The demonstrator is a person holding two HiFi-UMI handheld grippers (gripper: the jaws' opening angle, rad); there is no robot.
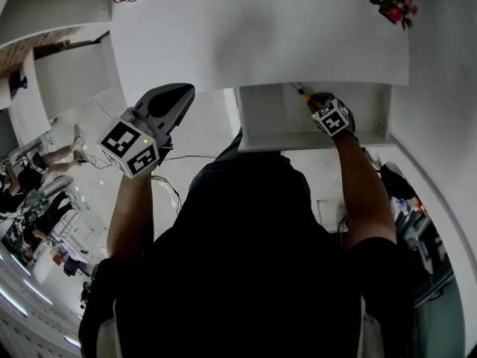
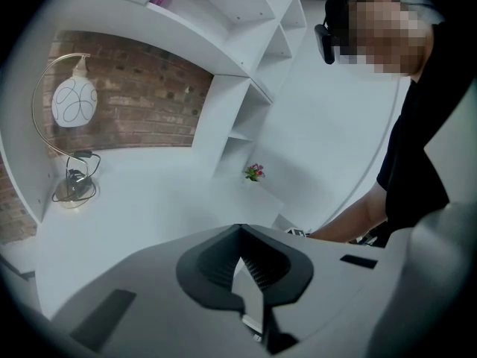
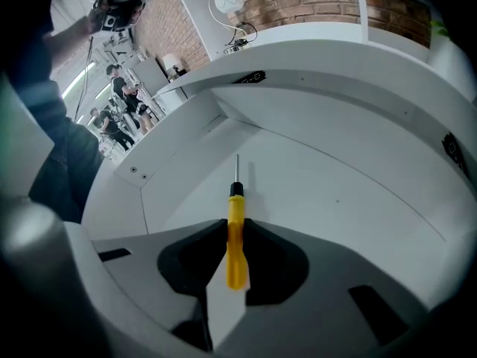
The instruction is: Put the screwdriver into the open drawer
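Note:
A screwdriver (image 3: 235,239) with a yellow handle and thin metal shaft is pinched in my right gripper (image 3: 237,233), its tip pointing down into the open white drawer (image 3: 313,192). In the head view the right gripper (image 1: 320,104) hangs over the drawer (image 1: 268,121) under the desk's front edge, and the screwdriver (image 1: 299,91) sticks out past it. My left gripper (image 1: 170,103) is held up left of the drawer, beside the desk. Its jaws (image 2: 246,263) are closed with nothing between them.
The white desk (image 1: 253,28) spreads beyond the drawer, with a small pot of red flowers (image 1: 393,4) at its far right. A globe lamp (image 2: 73,101) with a cable stands by the brick wall. White shelves rise behind. People sit at far left (image 1: 33,174).

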